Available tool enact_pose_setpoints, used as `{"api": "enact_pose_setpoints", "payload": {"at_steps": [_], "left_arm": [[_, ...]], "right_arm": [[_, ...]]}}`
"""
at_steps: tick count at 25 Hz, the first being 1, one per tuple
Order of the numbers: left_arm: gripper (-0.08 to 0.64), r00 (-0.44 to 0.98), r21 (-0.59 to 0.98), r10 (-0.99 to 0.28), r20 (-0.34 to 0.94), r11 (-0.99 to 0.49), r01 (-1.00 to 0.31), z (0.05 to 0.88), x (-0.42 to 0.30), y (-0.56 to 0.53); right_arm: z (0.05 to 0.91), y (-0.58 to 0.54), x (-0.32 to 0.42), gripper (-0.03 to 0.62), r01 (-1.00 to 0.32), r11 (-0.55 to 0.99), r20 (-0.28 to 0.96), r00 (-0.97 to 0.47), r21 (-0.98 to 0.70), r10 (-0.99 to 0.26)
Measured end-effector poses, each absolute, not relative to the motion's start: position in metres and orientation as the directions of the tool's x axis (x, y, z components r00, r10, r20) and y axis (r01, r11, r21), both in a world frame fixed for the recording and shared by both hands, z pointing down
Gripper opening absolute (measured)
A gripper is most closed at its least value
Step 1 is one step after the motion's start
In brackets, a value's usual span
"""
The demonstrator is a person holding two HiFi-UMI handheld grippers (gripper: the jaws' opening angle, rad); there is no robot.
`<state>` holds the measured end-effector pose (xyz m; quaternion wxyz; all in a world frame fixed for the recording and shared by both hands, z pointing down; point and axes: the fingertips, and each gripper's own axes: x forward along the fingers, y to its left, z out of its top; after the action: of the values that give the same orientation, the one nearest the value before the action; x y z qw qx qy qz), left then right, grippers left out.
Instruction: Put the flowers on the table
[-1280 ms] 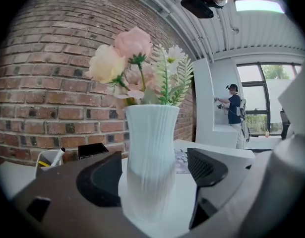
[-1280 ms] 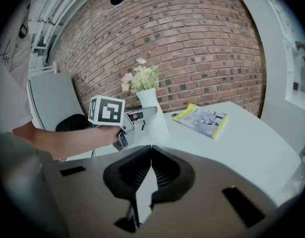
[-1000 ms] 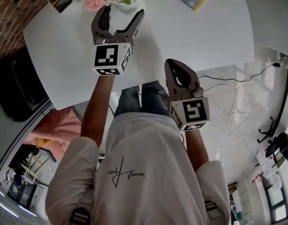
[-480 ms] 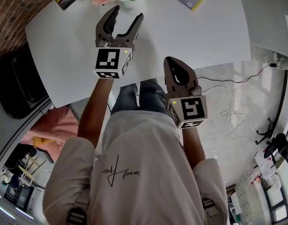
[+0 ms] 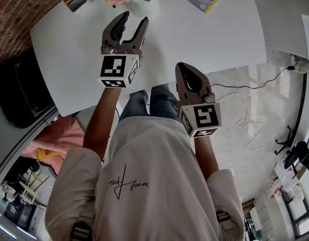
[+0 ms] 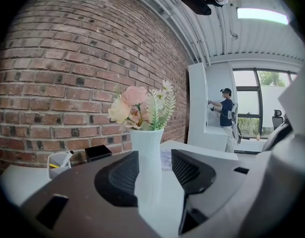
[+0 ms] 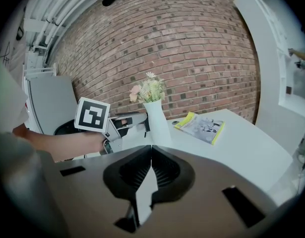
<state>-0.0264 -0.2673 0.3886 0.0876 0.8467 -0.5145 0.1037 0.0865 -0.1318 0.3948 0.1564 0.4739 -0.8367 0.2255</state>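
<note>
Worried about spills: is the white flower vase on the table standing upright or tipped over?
Upright. The white vase stands straight on the table, flowers pointing up, in both gripper views.

Clear table up the middle, clutter along the far edge

You have bare table right up to the vase, which shows in the gap of your left gripper's closing jaws, pads not yet on it. The pen cup and black box crowd its left. The booklet lies well apart on its right, and the brick wall closes off the back.
</note>
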Motion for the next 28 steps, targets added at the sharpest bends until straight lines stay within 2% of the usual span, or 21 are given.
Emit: {"api": "enact_pose_setpoints", "payload": {"at_steps": [28], "left_arm": [[0.158,0.470,0.120,-0.829,0.304,-0.456,-0.882,0.370,-0.055,-0.203]], "right_arm": [[0.352,-0.094,0.053,0.025,-0.879,0.425,0.418,-0.477,-0.217,-0.773]]}}
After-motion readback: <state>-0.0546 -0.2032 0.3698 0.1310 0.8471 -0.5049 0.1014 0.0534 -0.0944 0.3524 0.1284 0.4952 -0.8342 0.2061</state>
